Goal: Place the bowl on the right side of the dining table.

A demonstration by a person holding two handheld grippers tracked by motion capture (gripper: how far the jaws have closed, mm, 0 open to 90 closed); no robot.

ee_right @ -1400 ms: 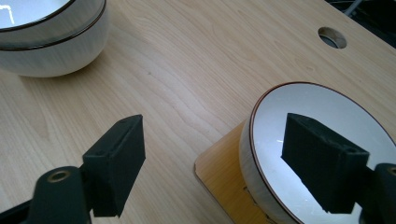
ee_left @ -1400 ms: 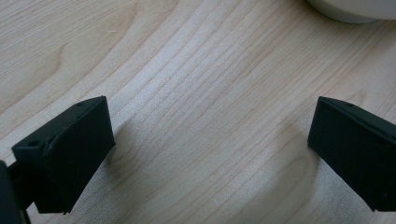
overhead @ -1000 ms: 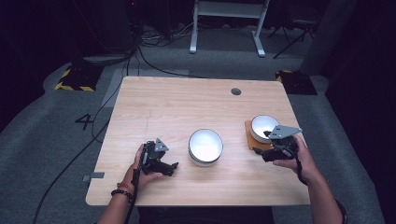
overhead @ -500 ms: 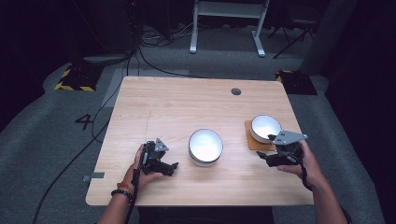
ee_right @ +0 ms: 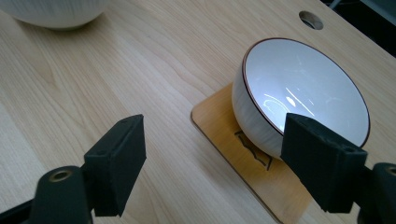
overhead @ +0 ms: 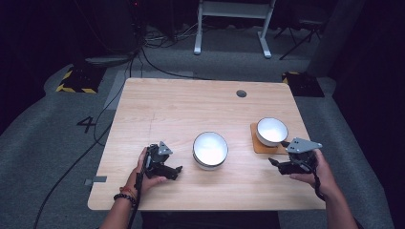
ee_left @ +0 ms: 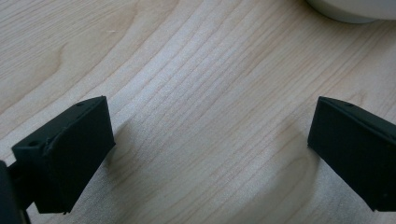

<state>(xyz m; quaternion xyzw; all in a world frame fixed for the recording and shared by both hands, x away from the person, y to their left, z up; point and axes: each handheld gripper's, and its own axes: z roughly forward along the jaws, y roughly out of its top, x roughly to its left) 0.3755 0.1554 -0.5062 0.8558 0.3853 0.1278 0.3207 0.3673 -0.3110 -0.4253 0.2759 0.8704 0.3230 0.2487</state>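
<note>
- Your right gripper (overhead: 278, 162) is spread wide, holding nothing, just short of the small bowl (overhead: 271, 131).
- That bowl sits on the wooden coaster (ee_right: 261, 172), seemingly toward its far edge.
- Your left gripper (overhead: 175, 171) rests on the desk (overhead: 191, 105), jaws apart and empty, beside the larger bowl (overhead: 210, 150).

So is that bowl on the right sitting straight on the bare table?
No, in the right gripper view the bowl rests on a thin wooden coaster that lies between it and the table.
</note>
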